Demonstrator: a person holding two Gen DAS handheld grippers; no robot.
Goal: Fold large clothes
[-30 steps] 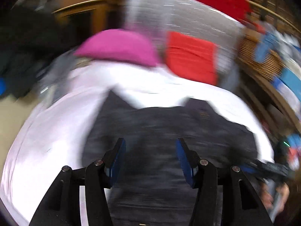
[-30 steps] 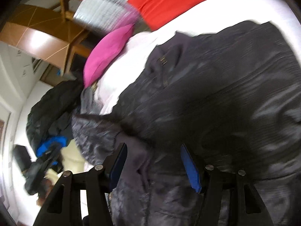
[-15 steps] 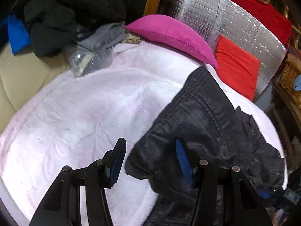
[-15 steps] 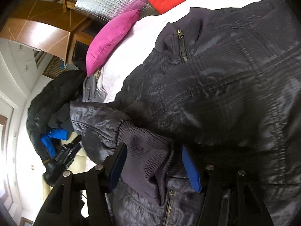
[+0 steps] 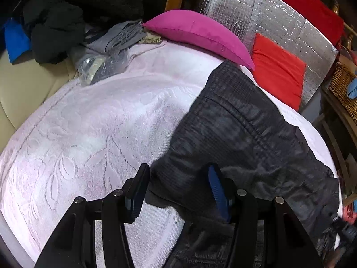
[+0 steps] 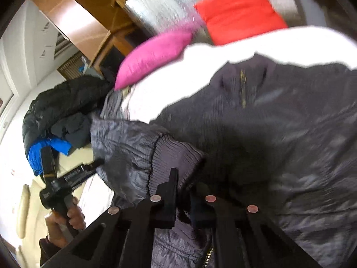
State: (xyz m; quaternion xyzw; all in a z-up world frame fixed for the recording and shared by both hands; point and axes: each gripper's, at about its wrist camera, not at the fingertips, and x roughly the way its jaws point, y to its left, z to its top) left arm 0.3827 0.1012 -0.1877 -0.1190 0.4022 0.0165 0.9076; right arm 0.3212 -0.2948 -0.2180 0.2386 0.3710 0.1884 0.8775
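The dark jacket lies spread on the bed's pale cover; the right gripper has just closed its fingers on the ribbed sleeve cuff, the left gripper waits half-open astride the near hem, so next the sleeve likely needs drawing across the body.

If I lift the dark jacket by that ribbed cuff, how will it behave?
Likely floppy: the dark jacket lies crumpled in soft folds on the white bedspread, so the body should trail and drape. Its shiny shell looks slippery; the ribbed cuff, where the right gripper has just closed, probably grips better.
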